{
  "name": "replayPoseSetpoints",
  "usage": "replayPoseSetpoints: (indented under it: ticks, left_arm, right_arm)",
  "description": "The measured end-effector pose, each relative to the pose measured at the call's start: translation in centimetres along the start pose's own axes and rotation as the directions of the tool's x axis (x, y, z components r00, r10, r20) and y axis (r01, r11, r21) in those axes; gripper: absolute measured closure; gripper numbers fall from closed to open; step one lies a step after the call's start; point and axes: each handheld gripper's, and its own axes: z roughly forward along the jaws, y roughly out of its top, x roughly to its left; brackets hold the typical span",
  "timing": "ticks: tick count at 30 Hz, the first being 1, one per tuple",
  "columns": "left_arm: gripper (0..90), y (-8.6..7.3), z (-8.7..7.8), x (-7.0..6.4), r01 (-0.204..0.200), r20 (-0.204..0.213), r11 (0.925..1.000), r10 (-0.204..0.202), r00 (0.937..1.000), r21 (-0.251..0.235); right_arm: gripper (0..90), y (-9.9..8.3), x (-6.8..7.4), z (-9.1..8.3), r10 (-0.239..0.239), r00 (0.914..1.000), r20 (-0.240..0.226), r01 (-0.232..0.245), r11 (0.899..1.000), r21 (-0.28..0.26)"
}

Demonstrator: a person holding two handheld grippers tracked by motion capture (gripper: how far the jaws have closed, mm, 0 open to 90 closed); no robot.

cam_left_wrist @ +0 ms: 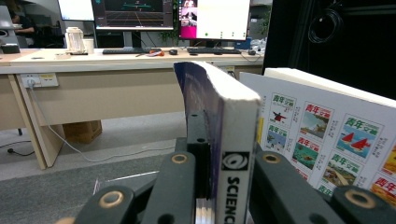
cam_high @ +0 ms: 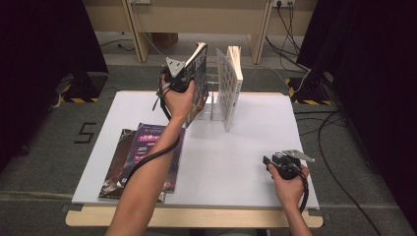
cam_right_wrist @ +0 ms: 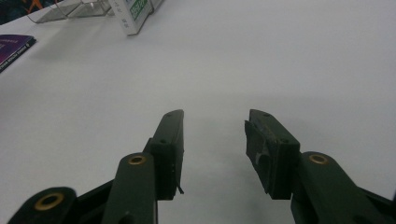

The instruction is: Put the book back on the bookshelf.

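One magazine (cam_high: 230, 86) already stands in the clear rack (cam_high: 212, 101) near the tabletop's far edge, your left gripper (cam_high: 189, 73) pinches a second magazine (cam_high: 197, 81) above the rack, two magazines (cam_high: 147, 157) wait flat near the left edge, right gripper (cam_high: 269, 161) idle, spread.

The thick glossy-covered paper magazine (cam_left_wrist: 233, 154) is gleaming between the matt black plastic left gripper (cam_left_wrist: 224, 186) jaws, the smooth matt white tabletop (cam_high: 236, 162) lying below.

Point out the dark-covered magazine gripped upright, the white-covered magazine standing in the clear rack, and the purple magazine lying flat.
Dark-covered magazine (cam_left_wrist: 236, 140), left gripper view, spine.
White-covered magazine (cam_high: 227, 88), high view, cover.
Purple magazine (cam_high: 147, 142), high view, cover.
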Motion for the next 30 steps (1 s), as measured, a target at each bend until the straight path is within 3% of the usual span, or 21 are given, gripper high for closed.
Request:
replayPoseSetpoints:
  ticks: [21, 30]
  left_arm:
    - [82.4, -0.5, 2.2, 0.2, -0.003, -0.034, 1.0, 0.003, 0.9994, -0.005]
    - [82.1, -1.6, 2.1, 0.1, -0.052, -0.051, 0.9984, 0.051, 0.9974, -0.021]
  right_arm:
    - [56.8, 0.0, -0.2, 0.0, 0.004, 1.0, 0.0, -0.004, 1.0, -0.002]
    - [56.9, 0.0, -0.3, 0.1, 0.002, 1.0, -0.006, -0.002, 1.0, 0.003]
